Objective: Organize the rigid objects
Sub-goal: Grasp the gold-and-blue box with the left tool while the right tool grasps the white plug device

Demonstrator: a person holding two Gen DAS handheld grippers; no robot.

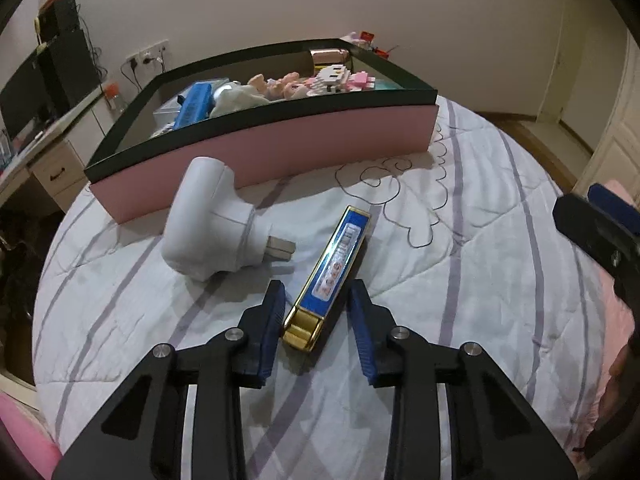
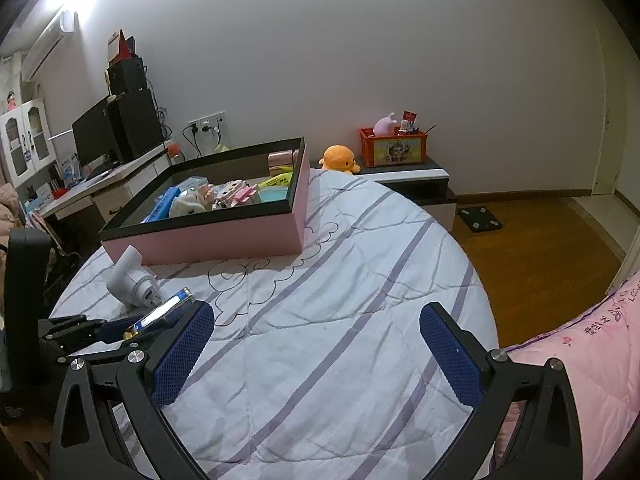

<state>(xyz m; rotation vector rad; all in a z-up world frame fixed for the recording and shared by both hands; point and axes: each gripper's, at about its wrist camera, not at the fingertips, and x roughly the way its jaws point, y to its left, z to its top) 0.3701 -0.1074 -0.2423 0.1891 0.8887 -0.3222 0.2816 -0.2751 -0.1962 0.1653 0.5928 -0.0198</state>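
Left wrist view. Left gripper [image 1: 316, 300] is angled down at the bed [image 1: 480, 280], its fingers [image 1: 272, 320] straddling the near end of a blue and gold box [image 1: 332, 268]. The left pad sits against the box's edge. The right pad seems to show a sliver of gap, so no firm clamp yet; fingers part-closed around it. The box lies flat on the striped quilt, long axis running away toward the pink tray [image 1: 280, 148]. It is a slim rectangle with a glossy blue face, a gold rim and a gold cap at the near end. I judge it light, stiff and slick from the foil finish. Best hold is across the narrow sides, a little further in from the cap. A white plug adapter [image 1: 208, 224] lies just left of it, prongs pointing toward the box. The tray behind already holds toys and small items.

Right wrist view. Right gripper [image 2: 316, 352] hovers over bare quilt, fingers wide apart and holding nothing. The box [image 2: 168, 312] shows at far left, partly hidden behind the left finger, and the adapter [image 2: 132, 280] is beside it. The tray [image 2: 224, 236] lies beyond both.
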